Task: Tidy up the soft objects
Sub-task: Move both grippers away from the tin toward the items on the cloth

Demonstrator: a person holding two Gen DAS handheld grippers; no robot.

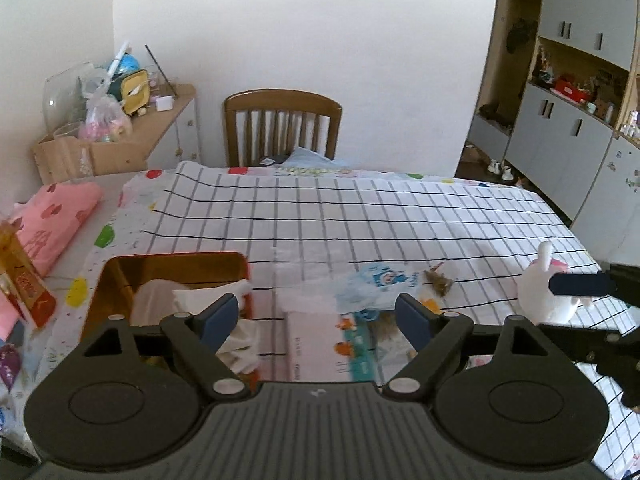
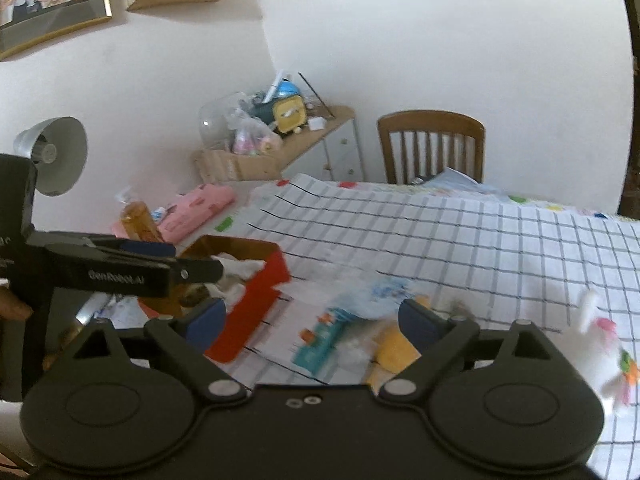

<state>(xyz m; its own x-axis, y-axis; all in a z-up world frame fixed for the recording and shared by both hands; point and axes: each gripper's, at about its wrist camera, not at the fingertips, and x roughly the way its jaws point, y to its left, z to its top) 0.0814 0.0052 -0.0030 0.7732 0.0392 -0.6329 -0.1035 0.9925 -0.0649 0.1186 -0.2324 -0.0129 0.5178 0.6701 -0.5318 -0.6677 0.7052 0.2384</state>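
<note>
Both claws stand wide with nothing between the pads: my left gripper [image 1: 316,316] hangs over the near edge of the checked cloth [image 1: 400,216], my right gripper [image 2: 312,320] just beside it. The red box [image 2: 256,300] sits ahead and to the left of both claws, already holding pale soft pieces [image 1: 160,300], so I judge it to be the collecting bin. Straight ahead of the left claw lie a light blue printed cloth [image 1: 376,284] and a small brown fuzzy thing [image 1: 440,282]; off to its right stands the white plush rabbit [image 1: 544,292], just behind the right claw's blue fingertip [image 1: 580,285]. I reckon the step in hand is choosing the next soft piece. To do it well, I'd keep the jaws spread, come down over the bulk of one item, not its edge, and pinch only that item, taking care not to drag the loose papers [image 1: 320,344] under it. The left view gives me the crisp layout: box interior, brown tuft, rabbit's upright ear. The right view is smeared near the claw, yet it alone shows a yellow soft thing [image 2: 394,350] just in front of its right finger, the rabbit's coloured flower trim [image 2: 624,364] and the left gripper's arm crossing over the box.
</note>
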